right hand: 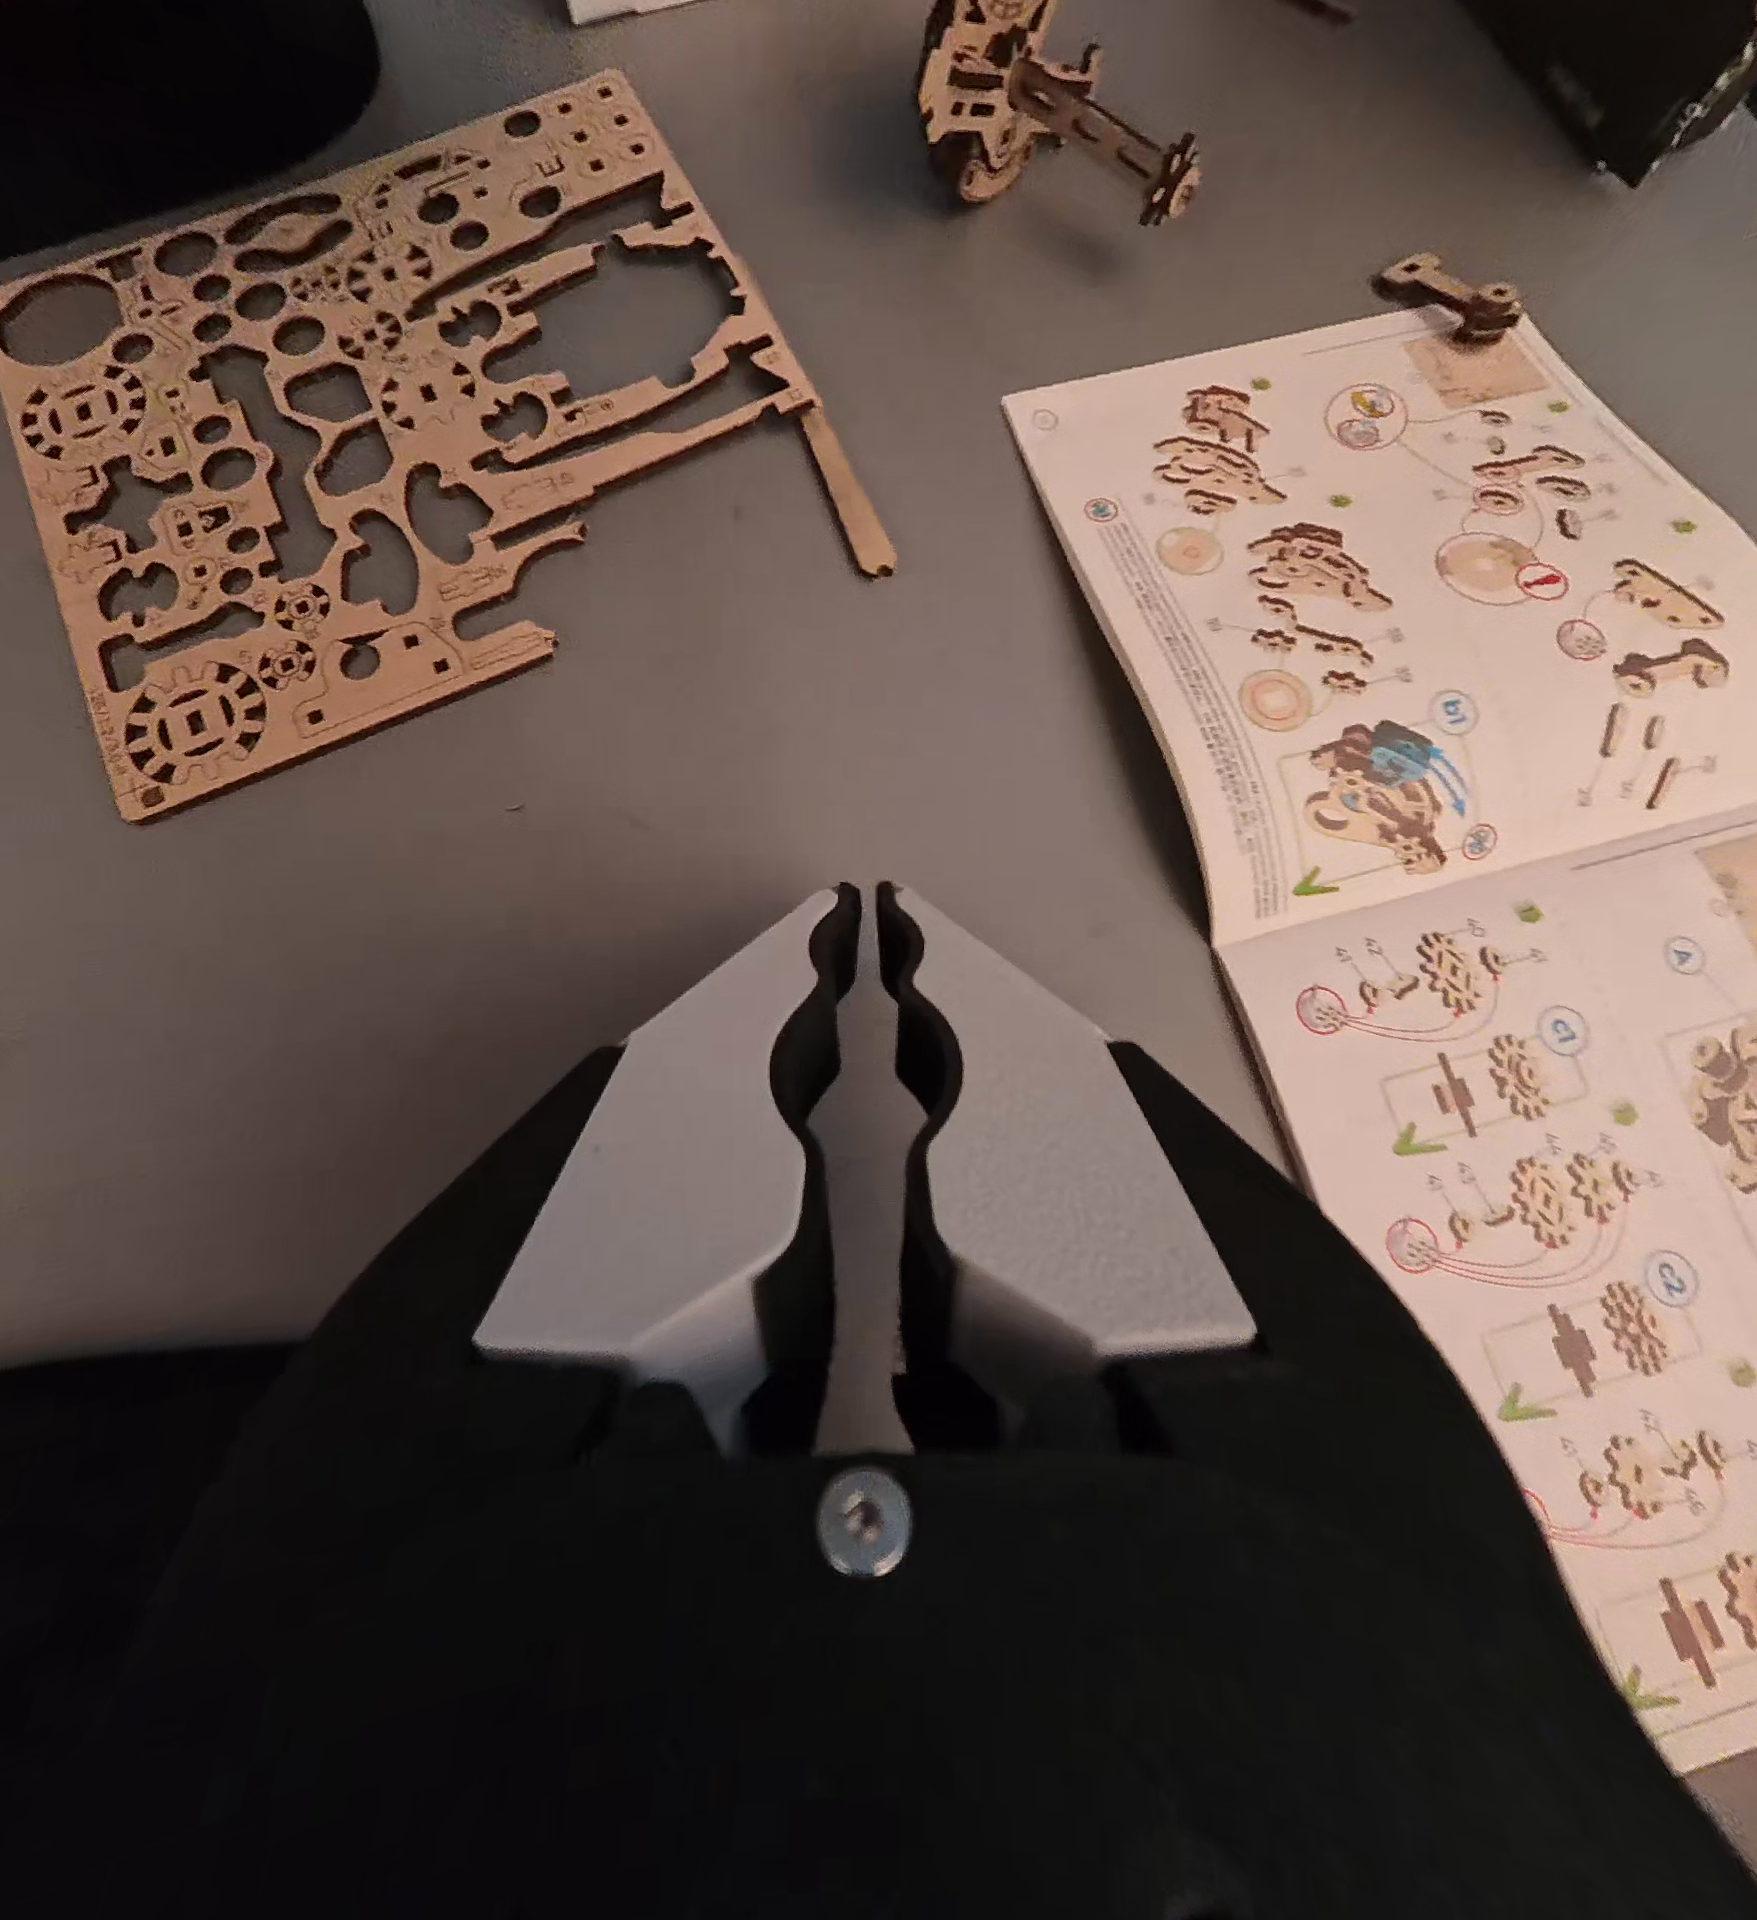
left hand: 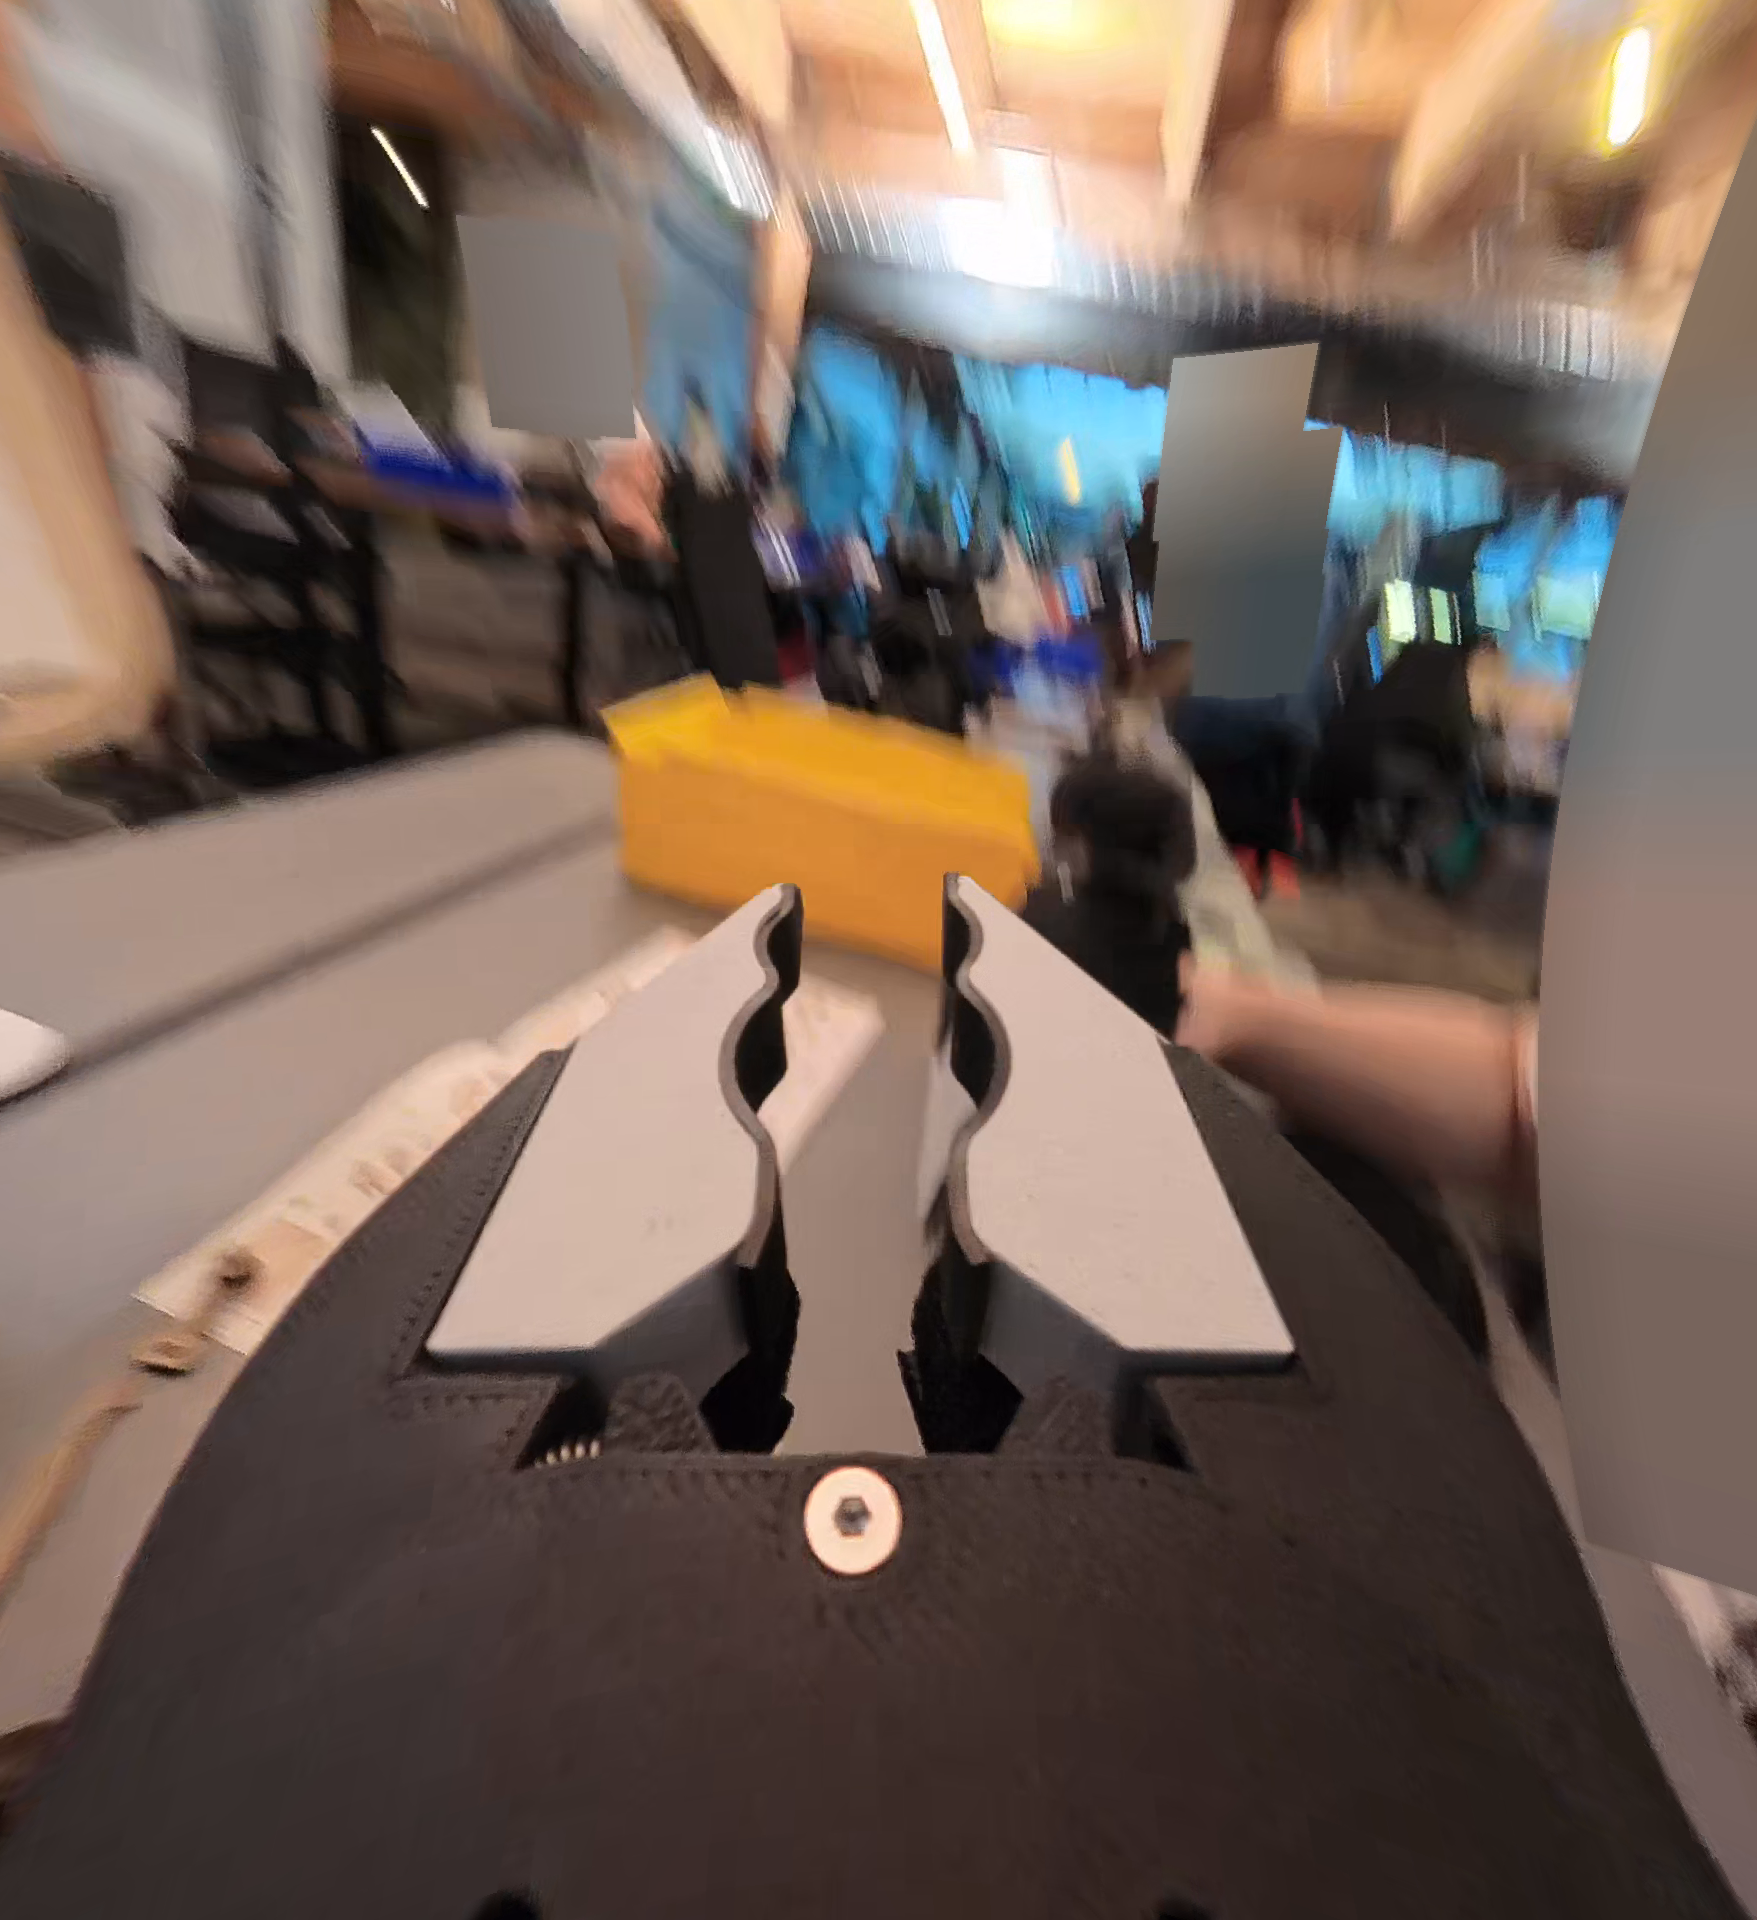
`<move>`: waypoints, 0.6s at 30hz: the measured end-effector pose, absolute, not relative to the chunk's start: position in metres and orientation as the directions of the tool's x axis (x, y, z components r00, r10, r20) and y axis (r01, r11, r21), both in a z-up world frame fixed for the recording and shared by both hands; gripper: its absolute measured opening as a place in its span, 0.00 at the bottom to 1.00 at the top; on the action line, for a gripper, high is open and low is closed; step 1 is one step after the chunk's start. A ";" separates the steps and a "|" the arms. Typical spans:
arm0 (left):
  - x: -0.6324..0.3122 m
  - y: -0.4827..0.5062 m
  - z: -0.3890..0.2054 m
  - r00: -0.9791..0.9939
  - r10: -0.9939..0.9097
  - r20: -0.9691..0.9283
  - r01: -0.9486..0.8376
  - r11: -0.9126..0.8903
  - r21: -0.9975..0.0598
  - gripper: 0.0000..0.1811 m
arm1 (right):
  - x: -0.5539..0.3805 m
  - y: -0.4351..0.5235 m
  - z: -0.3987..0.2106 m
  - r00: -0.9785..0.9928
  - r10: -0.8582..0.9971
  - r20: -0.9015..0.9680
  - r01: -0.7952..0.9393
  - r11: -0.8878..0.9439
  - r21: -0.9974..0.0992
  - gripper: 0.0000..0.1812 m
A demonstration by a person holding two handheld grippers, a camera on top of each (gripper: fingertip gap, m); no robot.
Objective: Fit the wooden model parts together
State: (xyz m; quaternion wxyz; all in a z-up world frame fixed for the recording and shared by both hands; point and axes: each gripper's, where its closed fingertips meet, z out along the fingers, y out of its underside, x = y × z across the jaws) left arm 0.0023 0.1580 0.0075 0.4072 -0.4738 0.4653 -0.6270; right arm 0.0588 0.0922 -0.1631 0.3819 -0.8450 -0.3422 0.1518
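— Left tool (left hand: 872,894) stands apart and empty over the grey table (left hand: 230,925); right tool (right hand: 861,891) is nearly together, gripping nothing.

— Parts?

— Laser-cut plywood sheet (right hand: 354,436) lies left, half-built wooden model (right hand: 1040,114) beyond, small joined piece (right hand: 1456,301) on the glossy instruction booklet (right hand: 1476,831). Picking comes next, probably.

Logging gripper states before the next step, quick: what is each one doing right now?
Left gripper: open, holding nothing.
Right gripper: shut, nothing between its fingers.
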 end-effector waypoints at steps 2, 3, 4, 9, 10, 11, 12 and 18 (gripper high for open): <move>-0.016 0.179 0.033 -0.167 -0.957 0.237 0.214 -0.270 -0.939 0.13 | 0.060 0.094 -0.162 0.727 0.687 0.008 0.452 -0.470 -0.758 0.00; -0.025 0.189 0.042 -0.132 -0.962 0.240 0.276 -0.268 -0.923 0.12 | 0.060 0.094 -0.161 0.727 0.687 0.003 0.449 -0.471 -0.759 0.00; -0.032 0.197 0.048 -0.096 -0.968 0.233 0.322 -0.252 -0.913 0.10 | 0.059 0.096 -0.160 0.729 0.685 0.002 0.442 -0.468 -0.765 0.00; -0.040 0.212 0.046 0.033 -0.984 0.177 0.346 -0.155 -0.925 0.11 | 0.048 0.130 -0.128 0.722 0.685 0.099 0.416 -0.316 -0.853 0.14; -0.039 0.212 0.046 0.030 -0.983 0.180 0.347 -0.159 -0.924 0.11 | 0.048 0.140 -0.124 0.717 0.686 0.123 0.432 -0.300 -0.850 0.16; -0.040 0.212 0.046 0.028 -0.982 0.186 0.351 -0.165 -0.922 0.11 | 0.047 0.149 -0.123 0.702 0.701 0.125 0.452 -0.304 -0.838 0.14; -0.040 0.212 0.046 0.025 -0.982 0.189 0.354 -0.168 -0.920 0.11 | 0.046 0.156 -0.123 0.676 0.726 0.128 0.486 -0.308 -0.818 0.11; -0.049 0.223 0.051 0.058 -0.976 0.211 0.385 -0.173 -0.906 0.10 | 0.051 0.238 -0.103 0.646 0.723 0.243 0.547 -0.217 -0.808 0.00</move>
